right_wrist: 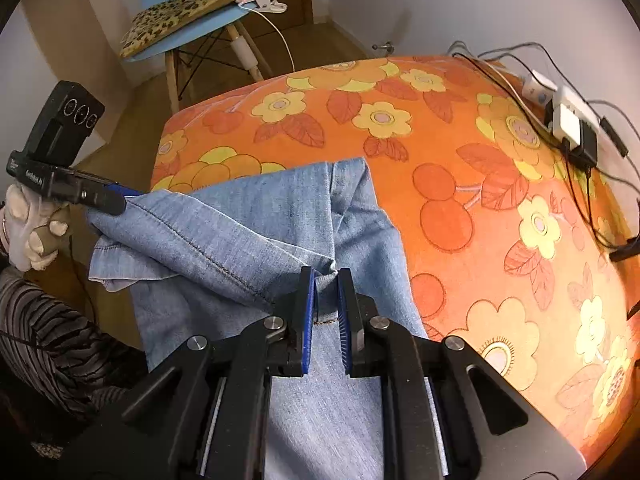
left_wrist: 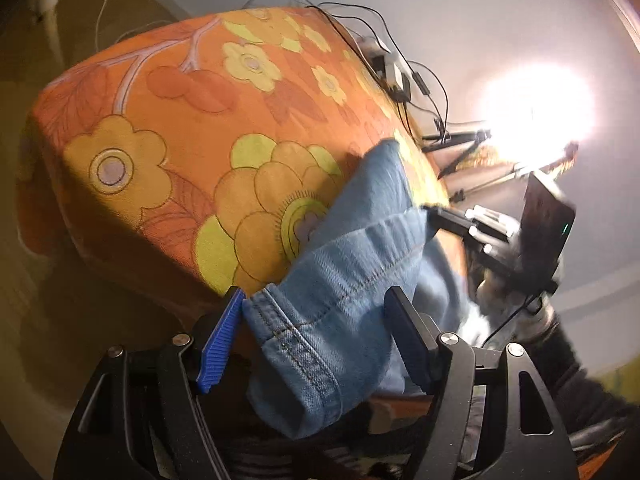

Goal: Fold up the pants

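Pants (right_wrist: 280,220) lie on the orange flowered surface (right_wrist: 460,168), pale blue denim, partly over its near edge toward me. One fold looks begun: a leg or hem end is doubled back over the rest, stitched seam running across the top layer.

My right gripper (right_wrist: 326,280) has its jaws nearly together, clamped on a bunched pinch of denim at the fold's corner. Cloth puckers right at the tips.

My left gripper (left_wrist: 316,312) has jaws standing apart, the hem between them; in its own view the pads do not press the cloth. From the right wrist view its tip still sits at the denim's edge off the surface's side, so I cannot be sure the cloth is fully free.

Judgement: early to middle. First fold not laid flat yet, edges not squared. Remaining: set this layer down, smooth, fold again to a compact stack.

Cables and chargers (right_wrist: 572,128) sit at the far right edge, well apart from the pants.
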{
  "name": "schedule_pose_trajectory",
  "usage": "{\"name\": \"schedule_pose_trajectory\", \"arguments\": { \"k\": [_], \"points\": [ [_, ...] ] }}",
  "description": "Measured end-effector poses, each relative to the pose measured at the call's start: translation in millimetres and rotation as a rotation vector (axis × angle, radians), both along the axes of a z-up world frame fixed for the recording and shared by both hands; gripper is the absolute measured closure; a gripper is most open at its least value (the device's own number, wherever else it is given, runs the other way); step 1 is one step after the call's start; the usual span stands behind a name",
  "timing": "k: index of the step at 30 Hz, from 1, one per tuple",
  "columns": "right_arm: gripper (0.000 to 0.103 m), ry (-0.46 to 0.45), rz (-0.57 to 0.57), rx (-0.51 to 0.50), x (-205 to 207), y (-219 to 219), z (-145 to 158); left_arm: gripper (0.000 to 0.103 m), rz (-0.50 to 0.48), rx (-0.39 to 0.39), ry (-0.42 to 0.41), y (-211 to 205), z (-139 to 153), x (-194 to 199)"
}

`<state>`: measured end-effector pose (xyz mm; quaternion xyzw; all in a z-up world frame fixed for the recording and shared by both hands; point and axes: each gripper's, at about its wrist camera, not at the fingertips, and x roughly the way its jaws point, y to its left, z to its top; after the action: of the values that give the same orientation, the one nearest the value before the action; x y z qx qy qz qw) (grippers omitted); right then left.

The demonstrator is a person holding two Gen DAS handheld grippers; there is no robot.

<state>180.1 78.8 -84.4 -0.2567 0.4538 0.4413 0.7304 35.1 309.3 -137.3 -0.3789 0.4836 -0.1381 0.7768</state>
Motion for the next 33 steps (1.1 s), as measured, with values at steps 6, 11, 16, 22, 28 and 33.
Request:
{"name": "schedule_pose_trajectory", "arguments": {
  "k": [6, 11, 16, 22, 28, 33],
  "points": [
    [0.092, -0.013, -0.002, 0.020, 2, 2, 10, 0.066, -0.006, 0.054, -0.032, -4, 4, -6],
    [0.092, -0.043, 0.010, 0.029, 1, 15, 17, 0.090, 0.025, 0.139, -0.128, -3, 25, -13],
    [0.092, -0.121, 0.030, 0.052, 13, 54, 28, 0.090, 0.144, 0.266, -0.208, 20, 47, -27],
    [0.092, -0.161, 0.070, 0.086, 39, 139, 27, 0.090, 0.258, 0.375, -0.190, 41, 37, -37],
    [0.092, -0.186, 0.121, 0.031, 48, 217, -8, 0.084, 0.330, 0.534, -0.141, 48, 23, -38],
    [0.091, -0.181, 0.132, -0.038, 51, 249, -38, 0.073, 0.344, 0.581, -0.088, 55, 20, -42]
  ]
}}
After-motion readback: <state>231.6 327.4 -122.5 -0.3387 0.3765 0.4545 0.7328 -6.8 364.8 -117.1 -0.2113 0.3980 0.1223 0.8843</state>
